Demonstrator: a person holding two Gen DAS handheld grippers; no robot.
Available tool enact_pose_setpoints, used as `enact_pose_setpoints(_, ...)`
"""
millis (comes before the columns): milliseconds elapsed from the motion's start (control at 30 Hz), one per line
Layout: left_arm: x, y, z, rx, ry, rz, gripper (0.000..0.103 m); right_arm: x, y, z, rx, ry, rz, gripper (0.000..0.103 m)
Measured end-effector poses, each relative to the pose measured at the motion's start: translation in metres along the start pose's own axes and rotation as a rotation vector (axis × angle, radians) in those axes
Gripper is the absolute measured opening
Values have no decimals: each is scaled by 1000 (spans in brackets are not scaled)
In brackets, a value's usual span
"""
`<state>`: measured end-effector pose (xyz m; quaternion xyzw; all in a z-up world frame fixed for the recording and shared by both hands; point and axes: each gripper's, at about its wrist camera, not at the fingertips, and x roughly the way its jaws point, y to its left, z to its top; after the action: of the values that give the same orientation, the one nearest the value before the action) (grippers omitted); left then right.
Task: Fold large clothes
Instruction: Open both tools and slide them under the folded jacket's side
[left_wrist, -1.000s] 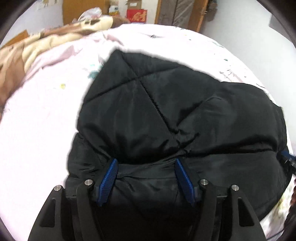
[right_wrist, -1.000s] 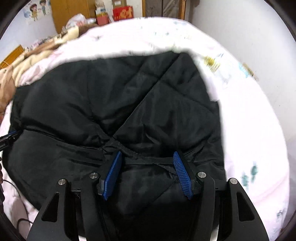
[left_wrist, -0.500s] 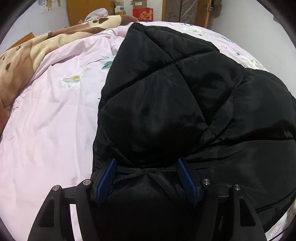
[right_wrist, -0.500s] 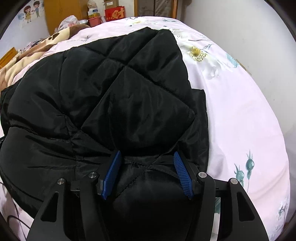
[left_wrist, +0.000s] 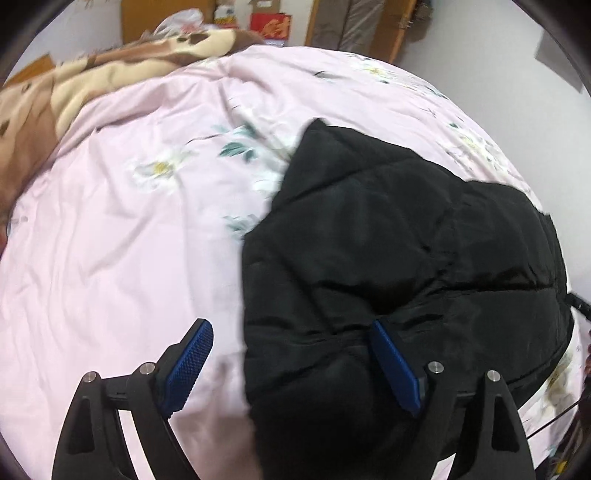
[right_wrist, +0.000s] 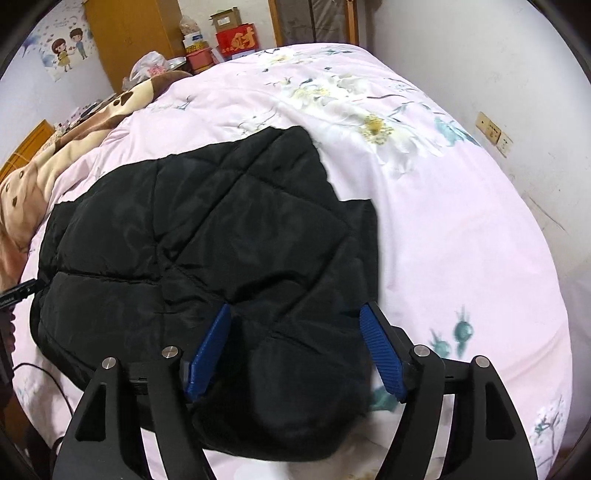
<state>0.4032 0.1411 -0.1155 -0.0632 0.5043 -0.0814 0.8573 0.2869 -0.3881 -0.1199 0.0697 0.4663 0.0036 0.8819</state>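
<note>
- Two grippers, both with jaws apart and gripping nothing. The left gripper has just been opening; only the jacket's left edge lies between its blue pads, and its left pad stands over bare sheet. The right gripper has also just been opening; a padded corner bulges between its jaws, seemingly touching neither pad.
- Black quilted jacket lies folded in a thick bundle on the pink floral bedsheet; in the left wrist view it fills the 3 to 6 o'clock part, in the right wrist view the centre out to 9 o'clock.
- Risk: the puffy top layer springs back once let go. Padding is thick and slick, nothing weighs it down, and the raised flap towards 12 o'clock could slide off.
- Risk: a pad snags the fabric as the hands draw away. The right gripper's corner sits close between the jaws, so a pull towards 6 o'clock could drag the fold open.
- Risk: uneven bundle. A lower layer juts out at 3 o'clock in the right wrist view; left so, the next fold likely goes crooked.
- Brown and cream blanket at 10 o'clock lies well apart; no trouble expected there.
</note>
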Motion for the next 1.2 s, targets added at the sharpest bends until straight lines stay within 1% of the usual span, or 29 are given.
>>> enact_pose_setpoints(33, 1, 17, 1, -27, 16, -33, 87, 0, -5, 0, 1, 12, 6, 77)
enact_pose_setpoints(67, 9, 20, 7, -66, 32, -80, 87, 0, -9, 0, 6, 22, 12, 77)
enact_pose_setpoints(100, 14, 33, 7, -122, 62, -133, 88, 1, -16, -1, 22, 29, 30, 77)
enact_pose_setpoints(167, 21, 38, 7, -148, 96, -143, 89, 2, -29, -6, 65, 47, 70, 77)
enact_pose_setpoints(233, 27, 24, 11, -120, 115, -158, 90, 9, -38, -6, 114, 64, 113, 78)
enact_pose_setpoints(300, 32, 19, 12, -86, 127, -167, 90, 14, -43, -8, 128, 86, 131, 82)
enact_pose_setpoints(333, 36, 14, 16, -73, 137, -180, 90, 18, -42, -7, 128, 90, 144, 82)
enact_pose_setpoints(367, 40, 3, 11, -61, 150, -189, 91, 22, -41, -6, 124, 97, 159, 82)
enact_pose_setpoints(433, 50, -2, 13, -45, 173, -207, 92, 30, -43, -4, 115, 109, 193, 83)
enact_pose_setpoints(467, 51, -6, 10, -46, 181, -213, 94, 34, -45, -3, 126, 116, 214, 83)
enact_pose_setpoints(500, 55, -7, 11, -50, 189, -226, 95, 39, -48, -2, 147, 127, 240, 86)
enact_pose_setpoints(533, 60, -7, 11, -51, 196, -241, 99, 43, -49, -2, 159, 133, 258, 89)
enact_pose_setpoints(633, 72, -8, 13, -47, 212, -248, 103, 54, -55, -4, 188, 161, 316, 91)
enact_pose_setpoints(767, 82, -3, 11, -58, 226, -277, 103, 62, -59, -8, 204, 173, 385, 91)
enact_pose_setpoints(867, 87, 0, 12, -59, 244, -297, 103, 69, -56, -7, 195, 185, 414, 91)
enact_pose_setpoints(1100, 97, -1, 14, -54, 263, -293, 103, 79, -50, -5, 173, 207, 471, 91)
enact_pose_setpoints(1133, 97, -2, 14, -47, 261, -289, 101, 78, -47, -5, 154, 211, 475, 91)
enact_pose_setpoints(1200, 95, -5, 17, -48, 257, -310, 91, 77, -40, -2, 127, 208, 485, 89)
